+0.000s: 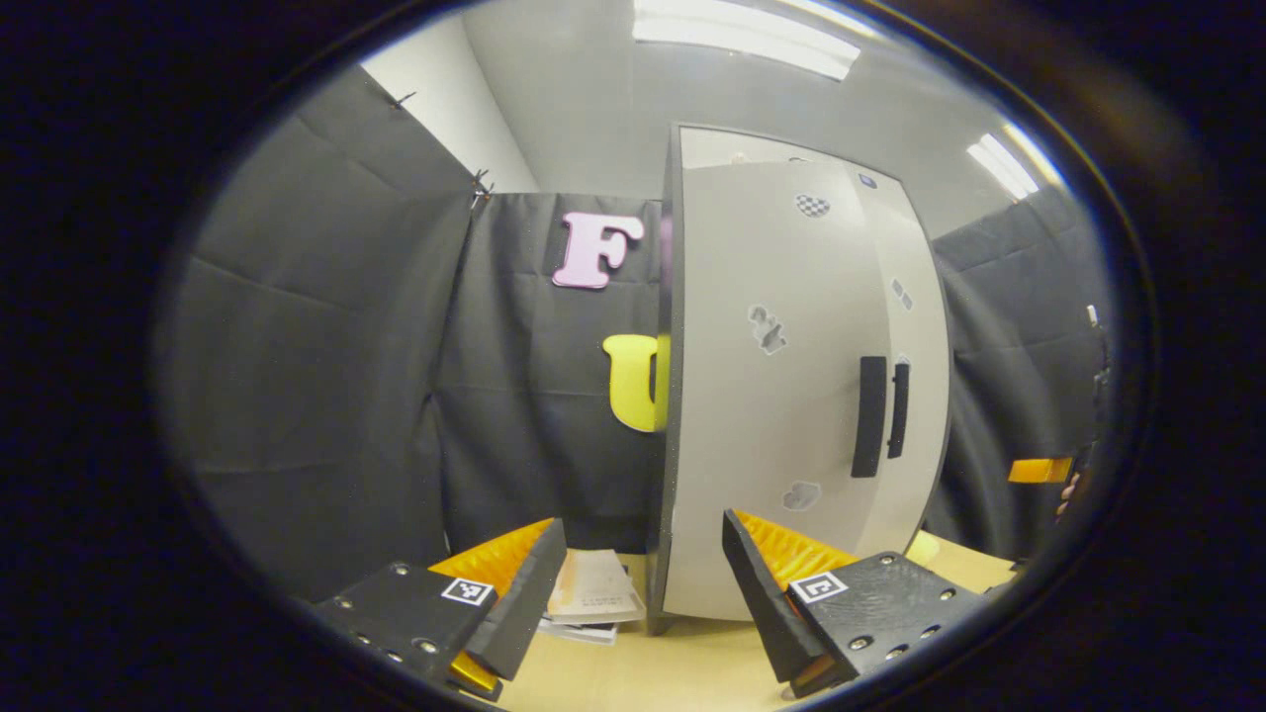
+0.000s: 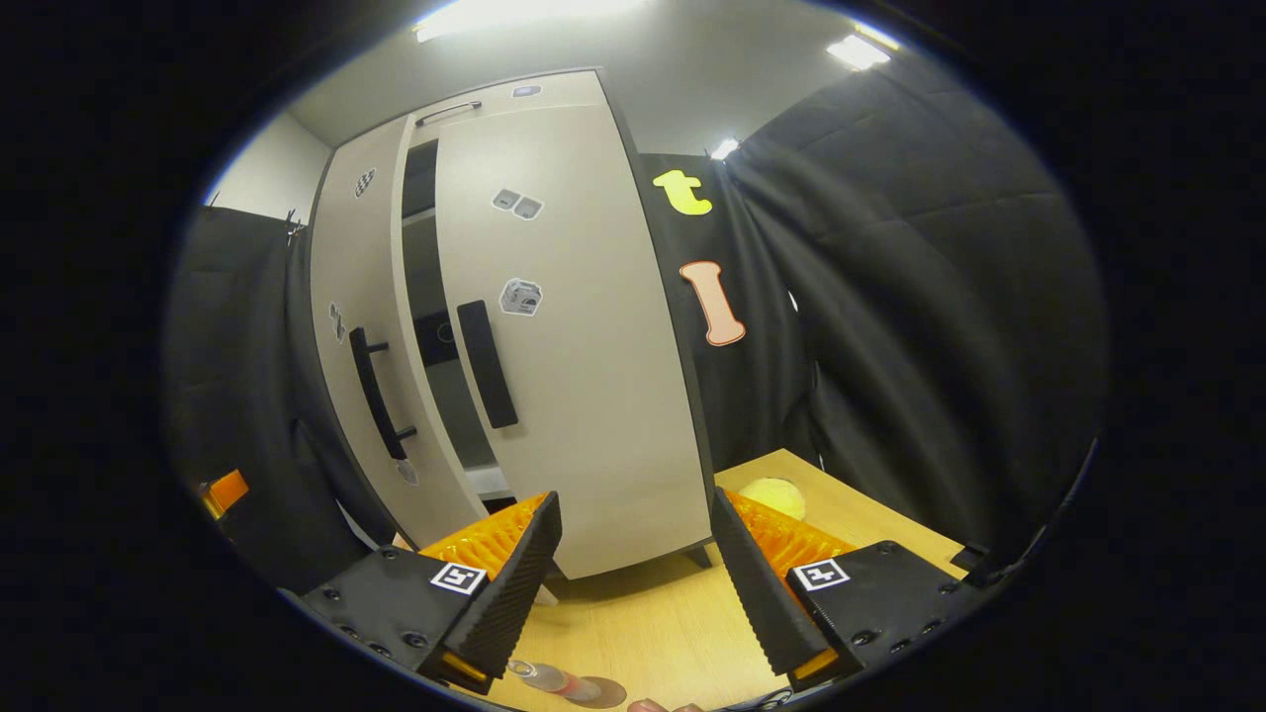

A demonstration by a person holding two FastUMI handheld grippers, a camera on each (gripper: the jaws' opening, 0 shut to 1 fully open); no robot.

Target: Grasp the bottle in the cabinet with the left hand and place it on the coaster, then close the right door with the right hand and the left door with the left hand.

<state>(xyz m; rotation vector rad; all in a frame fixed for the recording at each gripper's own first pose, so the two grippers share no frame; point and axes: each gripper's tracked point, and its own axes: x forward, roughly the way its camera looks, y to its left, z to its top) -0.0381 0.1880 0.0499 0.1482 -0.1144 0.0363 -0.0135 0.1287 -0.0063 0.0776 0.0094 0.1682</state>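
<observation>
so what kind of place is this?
Looks like a staged recording booth, not a real home: black cloth walls, a freestanding pale cabinet on a wooden tabletop, and ceiling strip lights.

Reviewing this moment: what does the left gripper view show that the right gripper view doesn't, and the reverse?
Left gripper view: a stack of papers on the table beside the cabinet's left side, seen past the open left gripper.

Right gripper view: the bottle at the round coaster near the bottom edge, and the dark gap between the two doors, beyond the open right gripper.

Shared: the cabinet, its two black door handles, the wooden table and a yellow round object.
</observation>
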